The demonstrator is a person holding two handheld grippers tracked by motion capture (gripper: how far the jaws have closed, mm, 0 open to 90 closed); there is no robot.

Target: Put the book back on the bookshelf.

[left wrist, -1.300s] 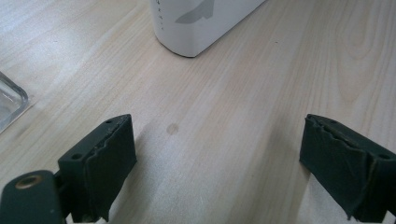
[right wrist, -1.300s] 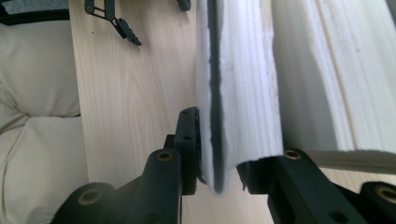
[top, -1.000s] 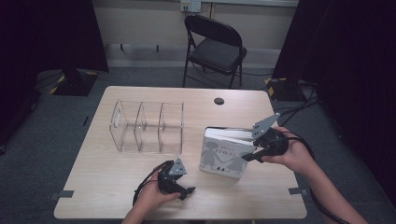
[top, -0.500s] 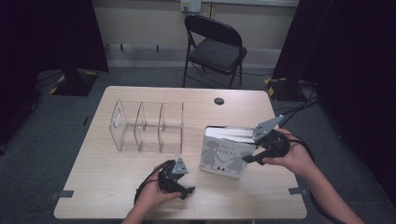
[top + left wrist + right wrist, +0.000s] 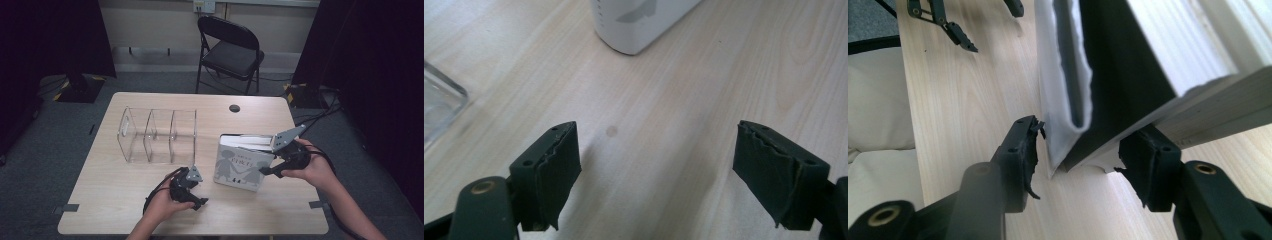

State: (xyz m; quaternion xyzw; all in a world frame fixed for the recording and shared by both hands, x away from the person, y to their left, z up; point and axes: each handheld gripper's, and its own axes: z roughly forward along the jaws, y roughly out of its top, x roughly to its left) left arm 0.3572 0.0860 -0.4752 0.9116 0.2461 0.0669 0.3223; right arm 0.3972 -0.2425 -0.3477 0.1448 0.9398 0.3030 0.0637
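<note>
Where right tool (image 5: 1078, 160) straddles book (image 5: 1108, 75), pads slightly apart from covers.

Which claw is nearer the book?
Right. The right claw straddles the book at its near right corner, jaws just opening. The left claw sits open on the table, left of the book and apart.

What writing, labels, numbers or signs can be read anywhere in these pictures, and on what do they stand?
Book, front cover: a line of small print above the two grey figures, too small and blurred to read.
Book, lower edge of the cover: a tiny mark, unreadable.
Wall plate above the folding chair: no legible marking.
Clear divider rack, table, both grippers: no text seen.
Nothing can be quoted as it reads.
</note>
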